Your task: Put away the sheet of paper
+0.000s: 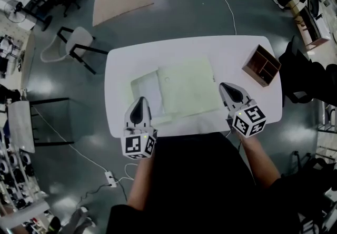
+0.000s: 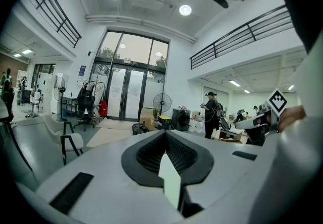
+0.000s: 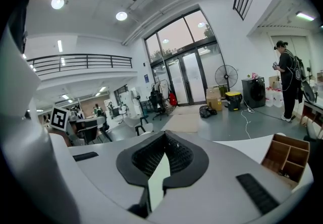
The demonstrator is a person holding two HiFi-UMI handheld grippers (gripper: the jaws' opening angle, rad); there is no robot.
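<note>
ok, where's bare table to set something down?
Bare: the far strip of the table beyond the paper; the left strip beside it; the gap between paper and wooden organizer. Crowded: centre and near edge, where the left gripper and right gripper each pinch the paper.

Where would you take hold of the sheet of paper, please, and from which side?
Take it by its thin edges, one grip towards each side, coming in from the person's side of the table. The sheet of paper is flat and limp, so only an edge fits between the pads, and two spread grips stop it drooping. The left tongs and right tongs are shut on it this way.
</note>
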